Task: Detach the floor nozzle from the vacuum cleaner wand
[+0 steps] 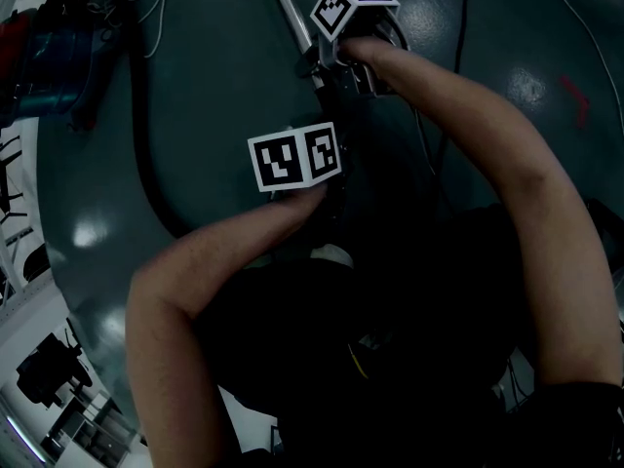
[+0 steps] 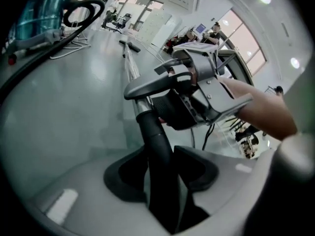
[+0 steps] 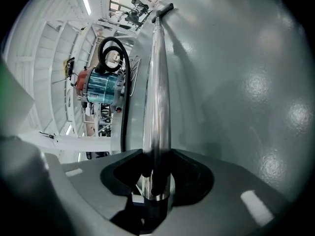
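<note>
The chrome wand [image 3: 157, 92] runs away from me along the floor and passes between the jaws of my right gripper [image 3: 157, 176], which is shut on it just above its lower collar [image 3: 155, 194]. The black neck of the floor nozzle [image 2: 155, 141] lies between the pads of my left gripper [image 2: 160, 176], shut on it. In the left gripper view the right gripper's body [image 2: 202, 95] sits just beyond on the wand [image 2: 130, 68]. In the dark head view both marker cubes [image 1: 292, 159] stand close together along the wand [image 1: 291, 13]. The nozzle head is hidden.
The teal vacuum body [image 3: 101, 90] lies further along the grey floor [image 3: 236, 73], with its black hose [image 3: 125, 82] looping back beside the wand. In the head view the hose [image 1: 146, 174] curves at the left. People and desks stand far off [image 2: 206, 33].
</note>
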